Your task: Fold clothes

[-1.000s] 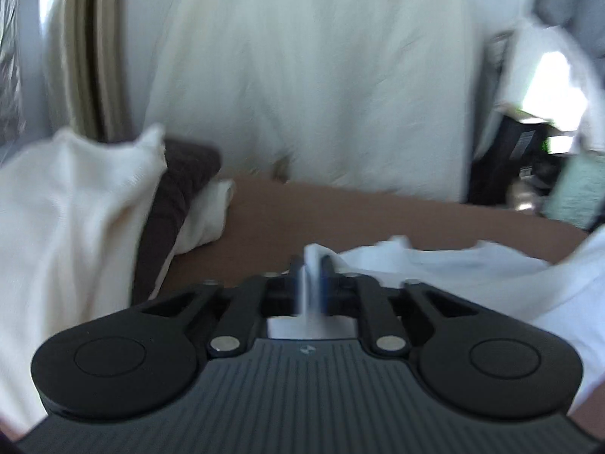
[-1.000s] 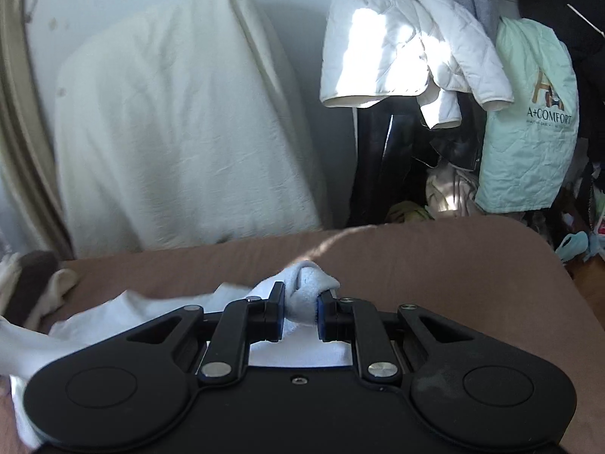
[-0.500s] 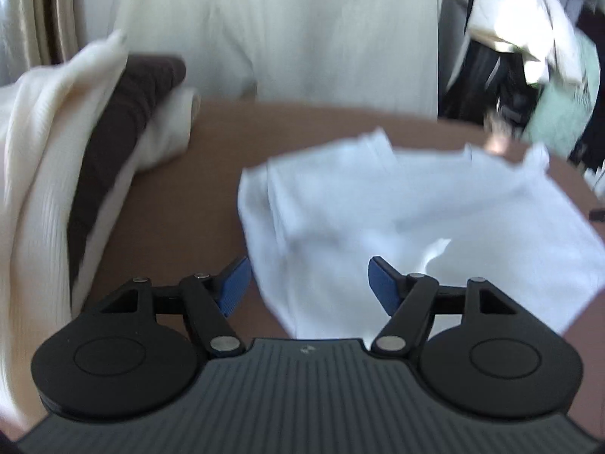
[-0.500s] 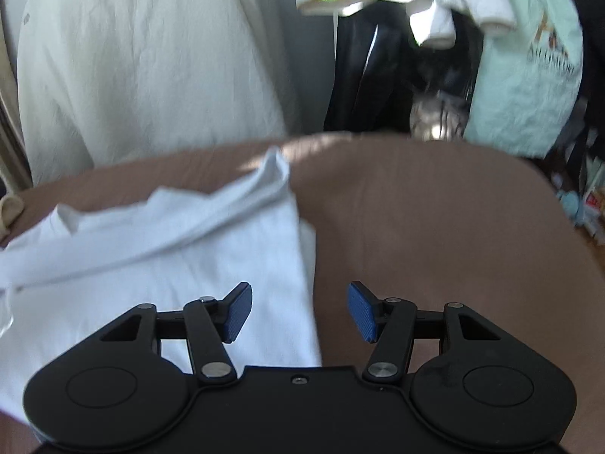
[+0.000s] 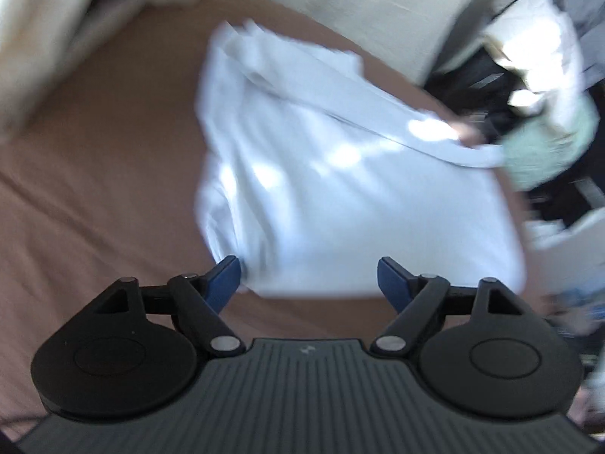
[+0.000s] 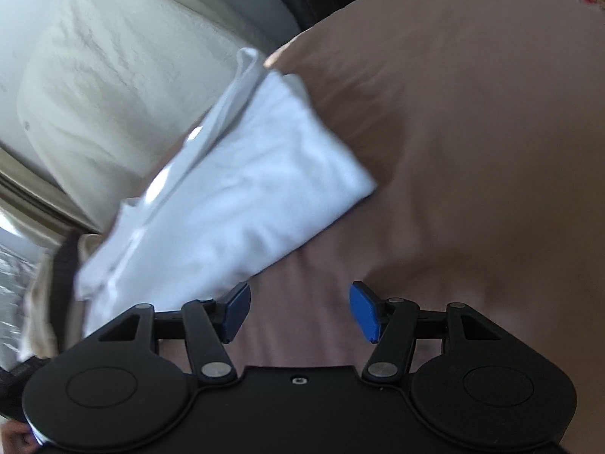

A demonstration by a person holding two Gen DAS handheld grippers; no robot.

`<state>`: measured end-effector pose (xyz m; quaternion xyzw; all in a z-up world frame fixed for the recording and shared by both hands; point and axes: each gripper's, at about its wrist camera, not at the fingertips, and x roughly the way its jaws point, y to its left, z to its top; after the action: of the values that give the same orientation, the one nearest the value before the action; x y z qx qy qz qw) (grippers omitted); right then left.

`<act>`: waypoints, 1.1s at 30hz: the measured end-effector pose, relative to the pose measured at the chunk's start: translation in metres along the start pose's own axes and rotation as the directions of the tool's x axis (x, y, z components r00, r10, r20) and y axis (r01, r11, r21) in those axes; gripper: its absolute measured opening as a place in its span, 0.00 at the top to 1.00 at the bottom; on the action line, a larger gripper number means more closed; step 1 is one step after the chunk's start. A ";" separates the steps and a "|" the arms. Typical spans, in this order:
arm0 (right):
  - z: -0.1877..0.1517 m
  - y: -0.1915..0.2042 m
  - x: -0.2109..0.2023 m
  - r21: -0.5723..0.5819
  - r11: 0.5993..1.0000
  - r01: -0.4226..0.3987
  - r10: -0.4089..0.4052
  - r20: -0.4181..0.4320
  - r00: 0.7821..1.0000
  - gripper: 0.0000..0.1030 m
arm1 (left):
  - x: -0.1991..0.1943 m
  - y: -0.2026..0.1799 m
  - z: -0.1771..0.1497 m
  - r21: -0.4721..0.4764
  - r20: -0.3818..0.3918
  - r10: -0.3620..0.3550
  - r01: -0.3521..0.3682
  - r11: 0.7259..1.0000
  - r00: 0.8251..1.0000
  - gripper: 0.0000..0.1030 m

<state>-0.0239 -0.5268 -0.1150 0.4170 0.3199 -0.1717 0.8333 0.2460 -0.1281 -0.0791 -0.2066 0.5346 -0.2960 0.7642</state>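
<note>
One white garment (image 5: 340,196) on brown bed (image 5: 94,189), left claw (image 5: 309,278) just opened wider, right claw (image 6: 299,312) open

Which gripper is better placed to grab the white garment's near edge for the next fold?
Left. The left gripper is open with the white garment's near edge between its fingers. The right gripper is open over bare brown sheet, garment off to its left.

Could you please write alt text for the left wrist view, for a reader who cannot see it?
A folded white garment lies flat on a brown bed cover, blurred by motion. The left gripper is open at its near edge, its blue pads gripping nothing. Hanging clothes crowd the right background.
</note>
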 end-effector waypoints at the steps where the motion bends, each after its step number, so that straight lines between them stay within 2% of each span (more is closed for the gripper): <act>1: 0.000 0.007 -0.002 -0.022 1.000 0.017 -0.017 0.007 1.000 0.38 | 0.003 0.004 -0.003 -0.078 -0.038 -0.116 0.113 0.991 0.993 0.20; 2: -0.001 0.015 -0.004 -0.043 0.998 0.035 -0.034 0.015 0.999 0.38 | 0.007 0.011 -0.006 -0.183 -0.051 -0.194 0.182 0.966 0.980 0.20; 3: 0.000 0.019 -0.003 -0.054 0.998 0.029 -0.028 0.020 0.999 0.38 | 0.012 0.014 -0.014 -0.254 -0.049 -0.231 0.212 0.944 0.972 0.20; 4: 0.002 0.021 0.002 -0.043 0.999 0.002 -0.001 0.015 1.000 0.38 | 0.015 0.015 -0.020 -0.286 -0.035 -0.229 0.209 0.935 0.973 0.20; 5: 0.004 0.023 0.007 -0.027 0.999 -0.029 0.029 0.008 1.000 0.37 | 0.016 0.016 -0.024 -0.292 -0.013 -0.182 0.170 0.941 0.983 0.20; 7: 0.004 0.022 0.022 0.040 0.998 -0.044 0.045 -0.023 0.999 0.34 | 0.016 0.020 -0.030 -0.284 0.029 -0.021 0.028 0.958 0.999 0.20; 8: 0.004 0.022 0.029 0.075 0.996 -0.049 0.052 -0.039 0.998 0.33 | 0.016 0.022 -0.033 -0.282 0.051 0.059 -0.043 0.958 0.997 0.20; 9: 0.002 0.026 0.032 0.086 0.996 -0.037 0.041 -0.047 0.998 0.33 | 0.014 0.029 -0.036 -0.297 0.093 0.111 -0.079 0.952 0.990 0.20; 12: -0.005 0.041 0.034 0.046 0.998 -0.031 0.033 -0.049 0.998 0.33 | 0.006 0.041 -0.040 -0.307 0.243 0.163 -0.084 0.948 0.956 0.20; 14: -0.002 0.045 0.037 0.035 0.999 -0.035 0.036 -0.031 0.999 0.33 | 0.012 0.037 -0.038 -0.211 0.305 0.223 -0.163 0.964 0.926 0.20; 15: -0.001 0.046 0.038 0.031 0.999 -0.036 0.037 -0.021 0.999 0.33 | 0.018 0.038 -0.032 -0.189 0.285 0.244 -0.195 0.962 0.927 0.20; 16: 0.002 0.042 0.041 0.052 0.998 -0.033 0.034 -0.007 0.999 0.32 | 0.022 0.039 -0.025 -0.190 0.279 0.245 -0.197 0.962 0.929 0.20; 19: 0.013 0.023 0.054 0.150 0.988 -0.024 0.017 0.050 0.999 0.25 | 0.018 0.045 -0.014 -0.231 0.351 0.197 -0.120 0.966 0.915 0.20; 20: 0.017 0.016 0.060 0.189 0.982 -0.024 0.010 0.072 0.997 0.25 | 0.020 0.049 -0.009 -0.239 0.366 0.177 -0.092 0.967 0.914 0.29; 21: 0.021 0.013 0.064 0.190 0.982 -0.012 -0.005 0.090 0.996 0.25 | 0.025 0.051 -0.004 -0.221 0.352 0.158 -0.082 0.972 0.922 0.63; 22: 0.027 0.011 0.069 0.184 0.983 0.001 -0.022 0.108 0.994 0.26 | 0.030 0.053 0.002 -0.204 0.339 0.140 -0.073 0.976 0.930 0.84; 23: 0.030 0.018 0.074 0.146 0.989 0.040 -0.058 0.126 0.990 0.28 | 0.028 0.051 0.002 -0.179 0.342 0.132 -0.074 0.981 0.931 0.89; 24: 0.032 0.026 0.078 0.101 0.991 0.084 -0.098 0.145 0.985 0.30 | 0.027 0.050 0.001 -0.154 0.344 0.125 -0.075 0.985 0.931 0.89; 25: 0.033 0.036 0.080 0.052 0.992 0.117 -0.124 0.160 0.979 0.53 | 0.025 0.048 0.001 -0.129 0.346 0.117 -0.076 0.989 0.931 0.89; 26: 0.033 0.046 0.081 0.001 0.989 0.149 -0.147 0.174 0.974 0.88 | 0.024 0.047 0.001 -0.103 0.349 0.109 -0.077 0.992 0.931 0.90; 27: 0.033 0.056 0.082 -0.049 0.982 0.181 -0.169 0.189 0.967 0.89 | 0.016 0.043 -0.003 -0.077 0.364 0.121 -0.100 0.992 0.923 0.91; 30: 0.014 0.088 0.050 -0.211 0.947 0.243 -0.163 0.337 0.927 0.93 | -0.006 0.031 -0.014 0.002 0.412 0.153 -0.168 0.986 0.898 0.93; 33: -0.001 0.100 0.020 -0.263 0.926 0.271 -0.146 0.411 0.900 0.95 | -0.019 0.020 -0.030 0.030 0.438 0.163 -0.195 0.980 0.884 0.94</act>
<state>0.0459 -0.4671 -0.0700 0.2002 0.2168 -0.2862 0.9116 0.2177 -0.1003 -0.0893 -0.1888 0.3568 -0.1903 0.8949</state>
